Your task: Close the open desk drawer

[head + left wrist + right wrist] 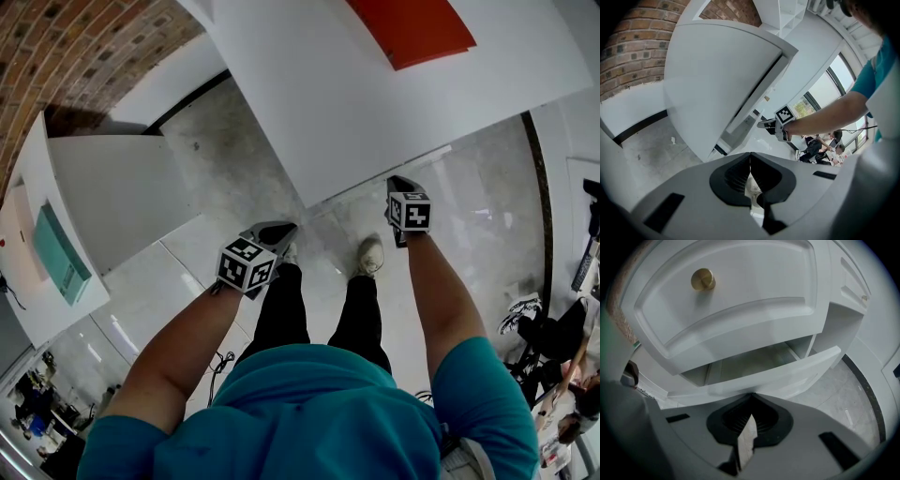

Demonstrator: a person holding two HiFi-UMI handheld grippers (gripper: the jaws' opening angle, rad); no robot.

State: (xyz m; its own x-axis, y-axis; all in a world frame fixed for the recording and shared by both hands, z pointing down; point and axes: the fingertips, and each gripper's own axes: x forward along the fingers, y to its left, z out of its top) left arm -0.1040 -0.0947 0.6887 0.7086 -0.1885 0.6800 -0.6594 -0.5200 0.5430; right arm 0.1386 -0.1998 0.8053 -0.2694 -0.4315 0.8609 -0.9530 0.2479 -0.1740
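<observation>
Under one gold knob, one white drawer stands open.

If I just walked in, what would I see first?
Probably the open drawer, sticking out of the white desk just ahead of the right tool. Above it shines a gold knob, and in the head view a red sheet lies on the desk top.

The drawer is white, the knob gold, the brick wall reddish-brown
</observation>
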